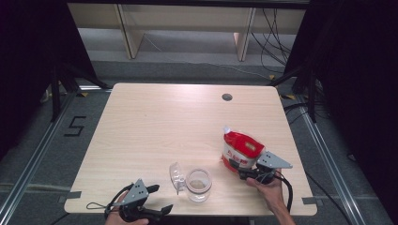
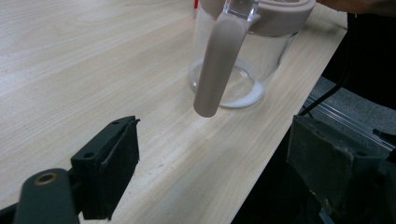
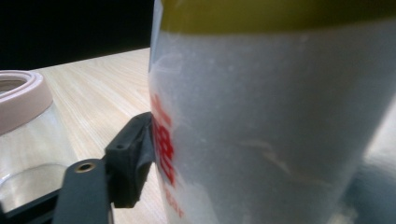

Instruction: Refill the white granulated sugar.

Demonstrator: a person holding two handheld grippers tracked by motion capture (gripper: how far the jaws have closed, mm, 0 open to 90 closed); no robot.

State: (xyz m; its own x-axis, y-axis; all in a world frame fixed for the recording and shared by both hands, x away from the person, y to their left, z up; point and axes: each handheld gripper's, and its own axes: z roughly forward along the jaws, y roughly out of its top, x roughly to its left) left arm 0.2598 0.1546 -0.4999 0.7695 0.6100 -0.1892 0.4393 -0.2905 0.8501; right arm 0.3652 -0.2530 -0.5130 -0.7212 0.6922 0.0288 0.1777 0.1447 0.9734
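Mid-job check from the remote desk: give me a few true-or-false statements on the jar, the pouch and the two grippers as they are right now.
1. The right gripper has the red and white pouch between its jaws. True.
2. The glass jar is full to the rim. False: only a thin layer of white powder lies on its bottom.
3. The jar's lid is open, hanging at the jar's side. True.
4. The left gripper is clamped on the jar. False: its jaws are open and empty, short of the jar near the table's front edge.
5. The pouch lies at the far edge of the table. False: it is near the front right, beside the jar.
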